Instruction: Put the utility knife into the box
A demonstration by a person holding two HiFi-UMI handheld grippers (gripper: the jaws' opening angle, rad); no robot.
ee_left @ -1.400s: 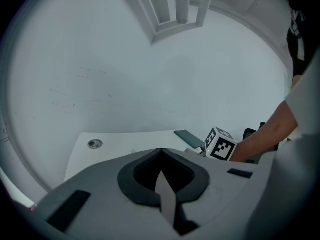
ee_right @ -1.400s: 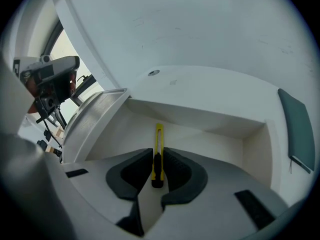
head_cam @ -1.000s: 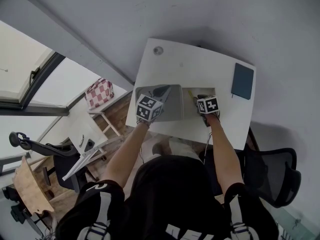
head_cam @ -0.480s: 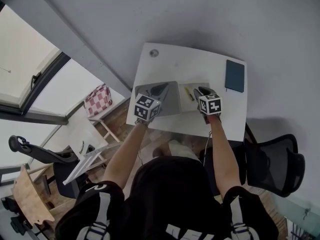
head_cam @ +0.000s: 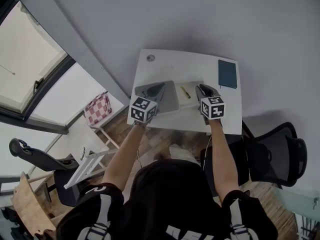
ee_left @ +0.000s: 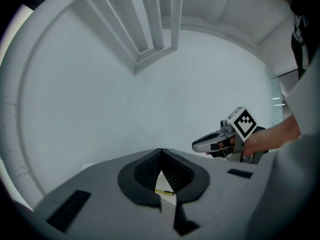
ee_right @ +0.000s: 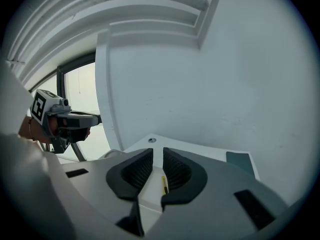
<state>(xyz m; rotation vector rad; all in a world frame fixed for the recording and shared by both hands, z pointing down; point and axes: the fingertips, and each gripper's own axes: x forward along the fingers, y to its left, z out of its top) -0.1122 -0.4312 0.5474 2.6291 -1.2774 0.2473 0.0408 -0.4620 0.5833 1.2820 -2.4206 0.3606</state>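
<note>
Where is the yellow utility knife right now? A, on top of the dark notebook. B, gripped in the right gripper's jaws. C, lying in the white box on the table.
C: the utility knife lies loose in the white box, with nothing gripping it.

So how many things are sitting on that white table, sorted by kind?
Utility knife, yellow: 1
Box, white: 1
Notebook, dark: 1
Grey flat slab: 1
Small round disc: 1
Total: 5
</note>
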